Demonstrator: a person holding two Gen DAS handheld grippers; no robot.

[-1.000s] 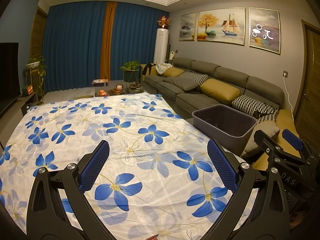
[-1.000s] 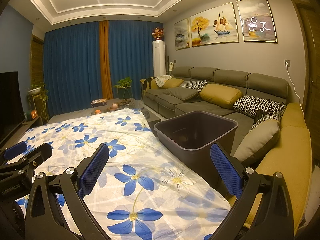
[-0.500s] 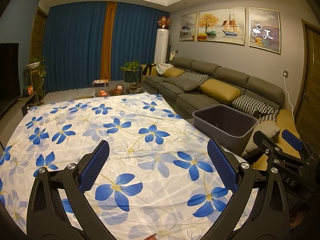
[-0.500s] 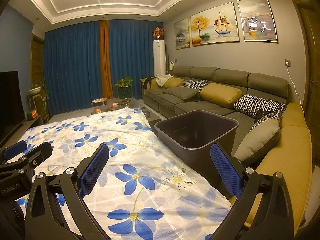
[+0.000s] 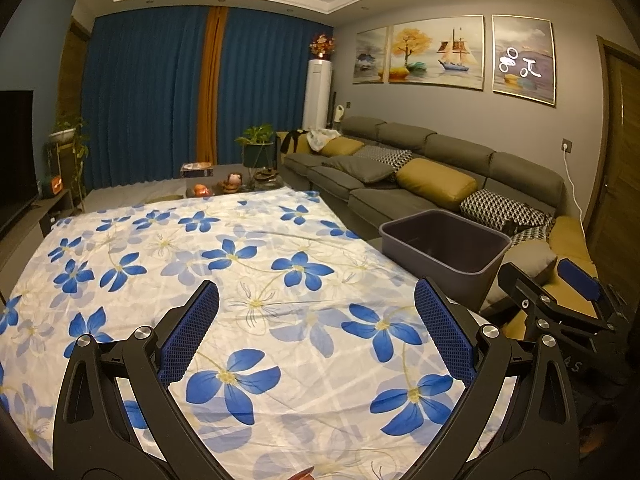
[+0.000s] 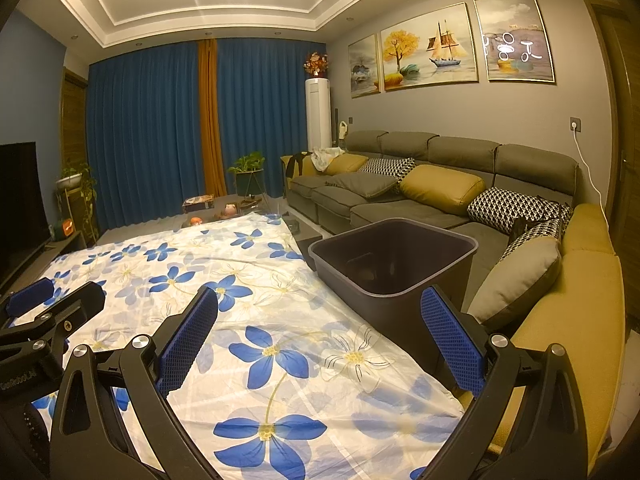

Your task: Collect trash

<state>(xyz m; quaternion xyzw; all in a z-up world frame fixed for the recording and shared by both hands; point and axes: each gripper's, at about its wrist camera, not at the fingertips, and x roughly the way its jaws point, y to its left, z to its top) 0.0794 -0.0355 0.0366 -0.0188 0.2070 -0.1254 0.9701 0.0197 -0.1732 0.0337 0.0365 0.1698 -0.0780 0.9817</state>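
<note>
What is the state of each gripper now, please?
Left gripper: open, holding nothing.
Right gripper: open, holding nothing.

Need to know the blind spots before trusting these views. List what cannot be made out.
- Bin contents: right wrist view shows dim shapes on its floor, too dark to identify; left wrist view hides the floor behind the near wall.
- Reddish object: left wrist view, cut off by the bottom edge.
- Small items on the far coffee table: too small.
- Tablecloth near edge: hidden behind the left gripper and right gripper.
</note>
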